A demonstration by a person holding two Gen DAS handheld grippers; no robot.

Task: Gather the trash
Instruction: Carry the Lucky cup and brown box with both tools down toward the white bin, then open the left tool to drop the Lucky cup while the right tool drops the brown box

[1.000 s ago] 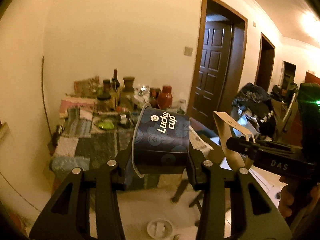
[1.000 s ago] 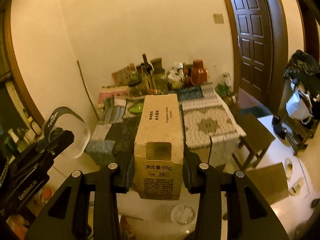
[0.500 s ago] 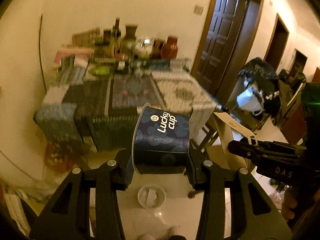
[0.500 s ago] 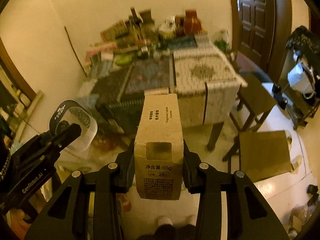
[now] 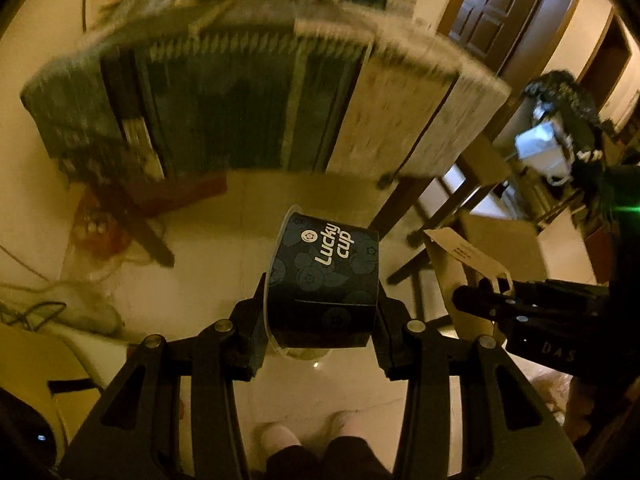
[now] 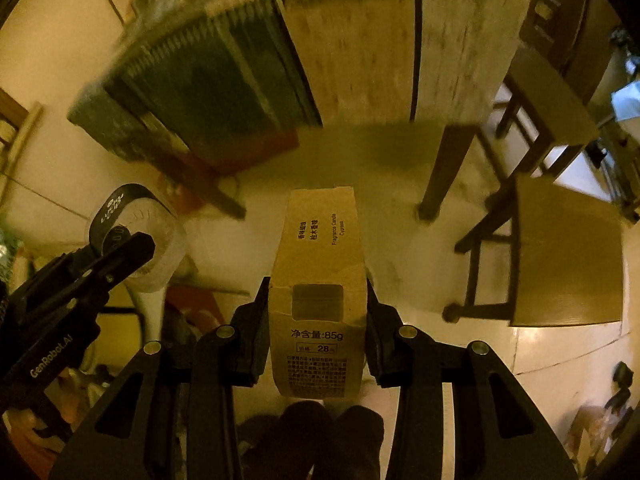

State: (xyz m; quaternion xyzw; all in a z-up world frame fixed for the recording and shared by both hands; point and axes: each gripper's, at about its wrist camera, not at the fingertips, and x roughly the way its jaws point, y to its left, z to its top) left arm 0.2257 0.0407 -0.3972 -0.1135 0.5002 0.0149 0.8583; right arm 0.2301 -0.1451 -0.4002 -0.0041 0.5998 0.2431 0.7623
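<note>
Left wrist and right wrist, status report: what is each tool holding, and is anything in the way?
Left tool shut on dark blue "Lucky cup" paper cup. Right tool shut on brown cardboard candle box. Both over pale floor; wooden chair off right.

Table (image 5: 400, 112): blurred, draped in dark and pale patterned cloths hanging over its near edge; clutter along its far edge
Stool (image 6: 568, 256): wooden, just right of the table's near right corner
Door (image 5: 492, 4): dark panelled, beyond the table's right edge
Floor (image 5: 224, 216): pale, glossy
</note>
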